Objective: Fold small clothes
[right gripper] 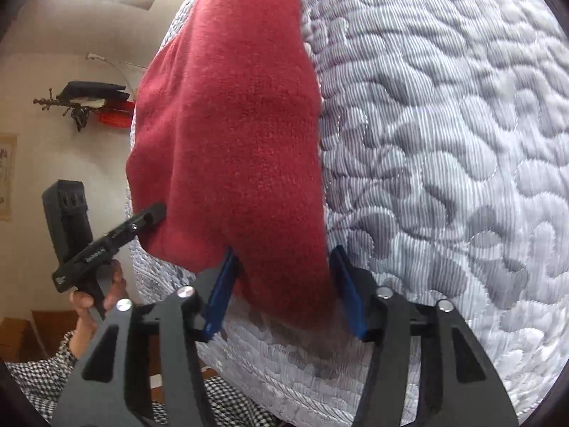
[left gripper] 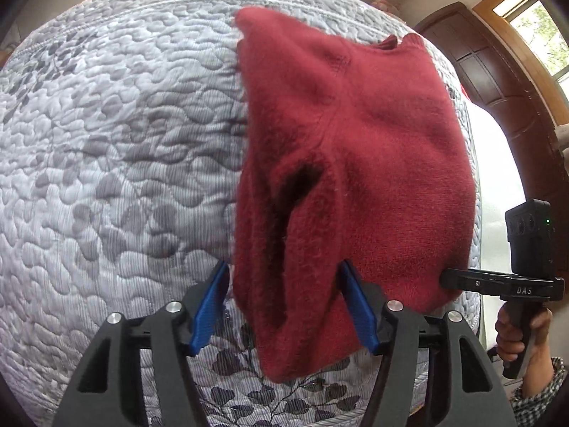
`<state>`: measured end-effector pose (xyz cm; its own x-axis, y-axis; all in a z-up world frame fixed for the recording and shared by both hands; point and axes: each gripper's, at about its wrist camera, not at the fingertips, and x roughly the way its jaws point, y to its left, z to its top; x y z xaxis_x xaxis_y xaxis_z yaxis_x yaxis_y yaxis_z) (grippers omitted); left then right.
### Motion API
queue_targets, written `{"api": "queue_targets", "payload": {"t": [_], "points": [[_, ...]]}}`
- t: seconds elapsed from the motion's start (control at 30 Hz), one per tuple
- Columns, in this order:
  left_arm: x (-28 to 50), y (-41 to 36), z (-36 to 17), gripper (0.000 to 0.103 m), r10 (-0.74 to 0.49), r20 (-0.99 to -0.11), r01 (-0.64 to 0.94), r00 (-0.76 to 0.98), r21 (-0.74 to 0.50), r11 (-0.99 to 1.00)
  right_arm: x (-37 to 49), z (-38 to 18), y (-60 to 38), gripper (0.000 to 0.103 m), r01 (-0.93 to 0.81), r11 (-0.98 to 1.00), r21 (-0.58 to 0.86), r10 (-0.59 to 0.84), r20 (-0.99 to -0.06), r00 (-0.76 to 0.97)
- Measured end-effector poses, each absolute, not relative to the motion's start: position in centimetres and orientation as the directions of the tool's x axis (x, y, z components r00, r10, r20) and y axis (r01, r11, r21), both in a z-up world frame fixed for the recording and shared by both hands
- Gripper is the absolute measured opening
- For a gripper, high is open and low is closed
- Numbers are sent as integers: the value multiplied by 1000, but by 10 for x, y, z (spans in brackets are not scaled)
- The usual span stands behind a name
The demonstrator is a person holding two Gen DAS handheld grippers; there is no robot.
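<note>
We are working with a red sweater that is lying on the quilted bed cover, with its long axis running away from us. Our left gripper is standing with its blue fingers apart, one on each side of the near hem at the left corner. Our right gripper is also spread wide around the near right corner. Both are equally near, so we are judging that the coming move is closing on the hem and carrying it forward along this axis.
</note>
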<state>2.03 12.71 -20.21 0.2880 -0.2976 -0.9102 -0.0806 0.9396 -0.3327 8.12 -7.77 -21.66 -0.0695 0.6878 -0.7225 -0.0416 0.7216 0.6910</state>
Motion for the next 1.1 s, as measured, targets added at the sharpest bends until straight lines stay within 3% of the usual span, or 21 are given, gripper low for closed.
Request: {"api": "queue_targets", "payload": {"t": [0.03,0.1,0.2,0.37,0.5,0.73,0.83,0.87,1.1], "points": [[20,130,-206,62,-307,-908,-92,285,-344,934,81,-219,-79,39,-18,704,710,707,-704,-71],[19,133,-208,61,-314,-905,-109,286,-357,928,80,-215,-84,23,-6,682,731,729,-681,-71],[18,130,-199,54,-311,-903,-94,296,-351,932,77,-190,-90,20,-10,645,764,764,-645,-41],[18,123,-190,54,-289,-904,-58,314,-322,945,68,-156,-92,20,-118,731,672,679,-733,26],[20,121,-207,56,-277,-916,-67,291,-308,949,63,-180,-76,21,-123,798,590,595,-804,1],[20,120,-223,63,-277,-916,-71,291,-309,948,51,-208,-74,27,-55,807,588,589,-808,3],[21,117,-218,63,-267,-918,-72,294,-300,951,50,-195,-60,33,-75,824,561,564,-826,8],[18,117,-215,63,-265,-917,-74,297,-299,951,50,-189,-58,40,-83,831,550,552,-834,10],[7,118,-167,61,-159,-910,-88,383,-207,974,52,-133,-43,41,-195,892,409,436,-891,126]]}}
